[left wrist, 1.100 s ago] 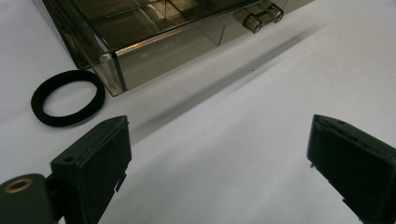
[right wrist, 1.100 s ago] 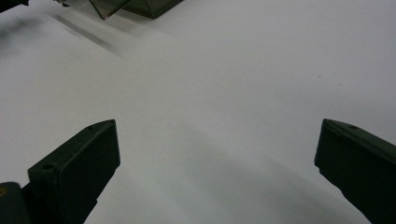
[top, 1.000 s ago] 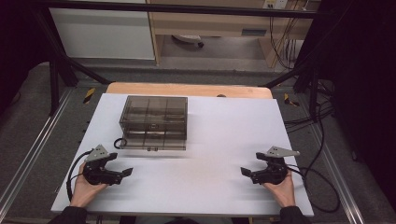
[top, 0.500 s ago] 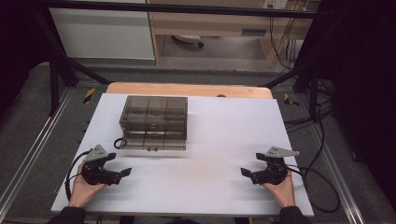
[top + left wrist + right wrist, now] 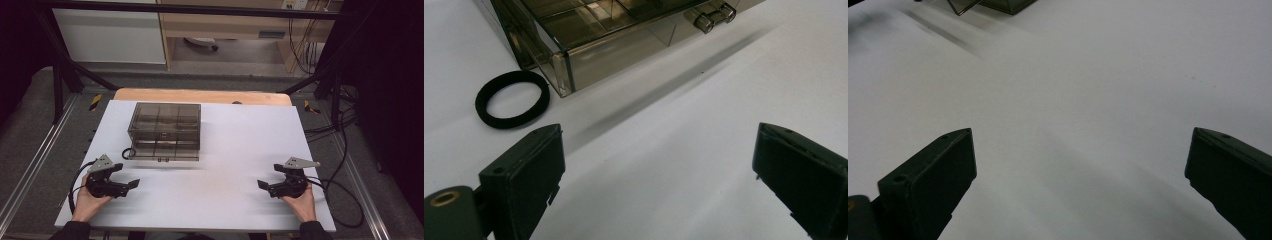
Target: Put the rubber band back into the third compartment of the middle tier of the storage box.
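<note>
1. Across the last second almost nothing has changed. The left gripper (image 5: 134,183) has crept only slightly at the near-left of the bench (image 5: 235,145), and the right gripper (image 5: 261,184) sits at the near-right just where it was.
2. Both grippers rest low over the white top, each in a hand (image 5: 90,202), and neither touches anything. The drawer box (image 5: 165,131) and the band (image 5: 129,153) have not shifted.
3. The left gripper's jaws stand wide apart with only bare bench between them, as the left gripper view shows. The right gripper's jaws are equally wide and empty.
4. The drawer box is smoky clear plastic. It stands at the far-left part of the bench, well apart from both grippers, its front with a small clear handle (image 5: 714,15) facing the person.
5. The band is a black elastic ring. It lies flat just beside the box's near-left corner, very close to it; whether it touches I cannot tell. In the left gripper view the band (image 5: 512,98) lies ahead of the left jaw.
6. I read this stillness as the work not yet begun: no reach is under way.
7. The left gripper is the nearer to the band and already points toward it, so it is likely the one to go first. The band lies flat and thin, so the jaws would need to come down low around its rim.
</note>
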Available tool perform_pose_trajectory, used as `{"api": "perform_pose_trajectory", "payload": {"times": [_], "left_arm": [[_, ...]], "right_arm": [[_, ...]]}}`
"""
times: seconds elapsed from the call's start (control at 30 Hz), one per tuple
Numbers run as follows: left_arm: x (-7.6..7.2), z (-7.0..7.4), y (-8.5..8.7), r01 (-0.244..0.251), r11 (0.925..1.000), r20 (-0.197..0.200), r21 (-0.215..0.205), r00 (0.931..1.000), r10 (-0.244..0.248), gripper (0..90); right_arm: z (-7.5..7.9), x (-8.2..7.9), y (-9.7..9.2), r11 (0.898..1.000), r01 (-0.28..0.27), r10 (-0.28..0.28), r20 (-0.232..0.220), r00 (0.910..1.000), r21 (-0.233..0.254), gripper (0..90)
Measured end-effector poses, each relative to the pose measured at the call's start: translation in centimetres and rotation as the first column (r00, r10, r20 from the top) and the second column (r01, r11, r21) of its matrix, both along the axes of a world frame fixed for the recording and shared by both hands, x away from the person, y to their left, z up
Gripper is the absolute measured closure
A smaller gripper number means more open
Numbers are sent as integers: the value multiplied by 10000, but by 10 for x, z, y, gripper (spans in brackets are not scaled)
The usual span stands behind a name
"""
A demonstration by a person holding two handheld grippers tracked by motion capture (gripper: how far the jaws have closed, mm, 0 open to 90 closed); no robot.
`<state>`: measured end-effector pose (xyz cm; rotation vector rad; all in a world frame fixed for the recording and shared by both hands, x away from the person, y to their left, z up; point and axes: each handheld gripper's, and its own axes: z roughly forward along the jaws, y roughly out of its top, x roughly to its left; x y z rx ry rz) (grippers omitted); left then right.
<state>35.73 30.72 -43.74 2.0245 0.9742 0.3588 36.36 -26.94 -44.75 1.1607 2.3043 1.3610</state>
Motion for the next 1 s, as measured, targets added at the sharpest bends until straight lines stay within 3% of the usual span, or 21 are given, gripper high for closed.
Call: {"api": "perform_pose_trajectory", "payload": {"times": [1.0], "left_arm": [[4, 4, 15, -564, 9984, 49, -81, 9984, 564, 64]], "right_arm": [[-1, 0, 1, 10000, -90, 90, -77, 9999, -16, 6]]}}
